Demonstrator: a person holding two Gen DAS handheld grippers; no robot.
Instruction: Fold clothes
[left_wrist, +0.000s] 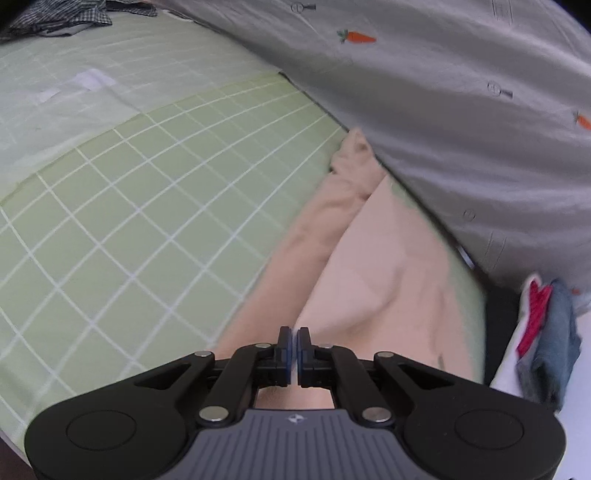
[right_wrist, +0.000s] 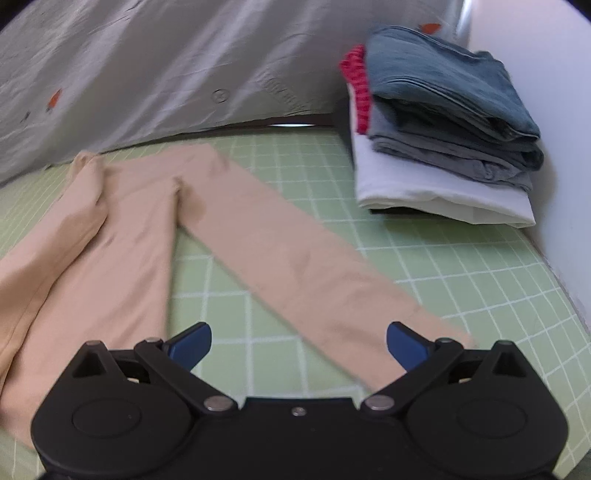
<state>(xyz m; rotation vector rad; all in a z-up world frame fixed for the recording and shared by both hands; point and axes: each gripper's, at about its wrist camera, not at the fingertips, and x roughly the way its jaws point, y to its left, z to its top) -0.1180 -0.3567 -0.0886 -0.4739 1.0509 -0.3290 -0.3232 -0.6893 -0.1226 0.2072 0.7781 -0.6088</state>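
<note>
A pair of beige trousers (right_wrist: 122, 221) lies on the green checked bedsheet (right_wrist: 424, 266), its two legs spread apart toward me. My right gripper (right_wrist: 298, 345) is open and empty, low over the sheet, with the right trouser leg (right_wrist: 295, 258) just ahead of its right finger. In the left wrist view my left gripper (left_wrist: 294, 345) is shut, with the beige trousers (left_wrist: 369, 266) right under and ahead of its tips. Whether cloth is pinched between the pads I cannot tell.
A grey duvet with carrot prints (left_wrist: 461, 110) lies along the far side and also shows in the right wrist view (right_wrist: 166, 74). A stack of folded clothes (right_wrist: 443, 129), jeans on top, stands at the right by a white wall (right_wrist: 546, 92). A checked garment (left_wrist: 62, 16) lies far left.
</note>
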